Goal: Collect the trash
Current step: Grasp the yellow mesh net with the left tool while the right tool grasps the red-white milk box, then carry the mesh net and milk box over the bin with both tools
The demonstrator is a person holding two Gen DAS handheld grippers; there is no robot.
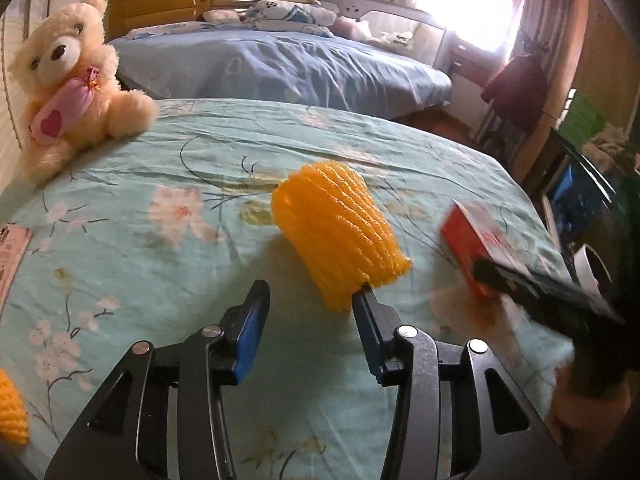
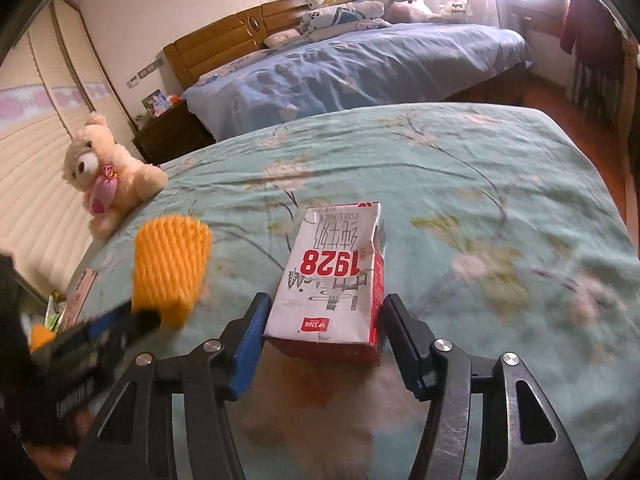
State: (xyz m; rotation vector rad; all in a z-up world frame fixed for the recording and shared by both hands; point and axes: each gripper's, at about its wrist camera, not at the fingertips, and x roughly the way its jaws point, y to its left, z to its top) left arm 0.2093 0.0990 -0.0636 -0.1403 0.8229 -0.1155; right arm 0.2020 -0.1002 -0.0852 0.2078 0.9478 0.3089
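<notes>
An orange foam fruit net [image 1: 338,236] hangs off the tip of my left gripper's right finger [image 1: 370,312], lifted above the green floral bedspread [image 1: 160,184]. My left gripper [image 1: 312,300] stands open; the net is not between the jaws. The net also shows in the right wrist view [image 2: 172,268]. A red and white milk carton [image 2: 332,284] marked 1928 sits between the jaws of my right gripper [image 2: 324,320]; the left pad touches it, the right pad stands slightly off. The carton shows blurred in the left wrist view [image 1: 476,248].
A cream teddy bear [image 1: 68,88] sits at the bed's left edge. A second orange foam net [image 1: 12,408] lies at lower left, near a pink phone [image 1: 10,256]. A blue bed [image 1: 280,64] stands beyond. A white bin [image 1: 592,268] stands off the bed's right side.
</notes>
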